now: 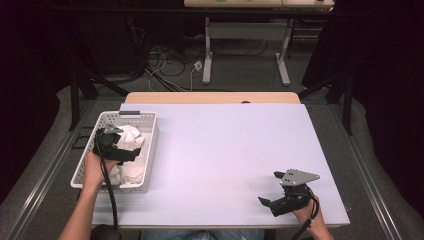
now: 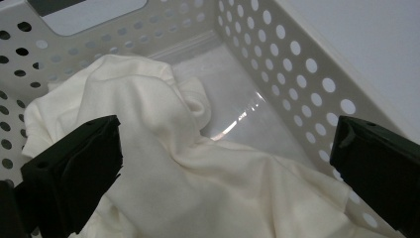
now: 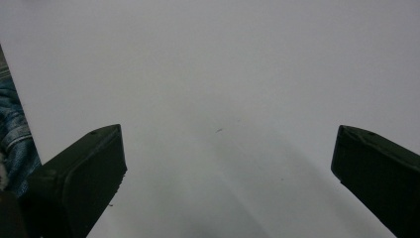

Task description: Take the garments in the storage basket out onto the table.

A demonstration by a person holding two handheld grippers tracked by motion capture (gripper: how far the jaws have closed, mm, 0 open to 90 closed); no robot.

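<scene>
My left gripper hangs wide open over the cloth in the basket. The left gripper view reveals the basket's bare floor far right. My right gripper, spread and empty, rests near right on the table.

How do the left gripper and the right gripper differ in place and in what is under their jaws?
The left gripper hangs over the white basket at the table's left; the right gripper sits near the table's front right. White cloth lies beneath the left gripper's jaws; bare table top lies beneath the right gripper's. Both are black, hand-held, and open, gripping nothing.
</scene>
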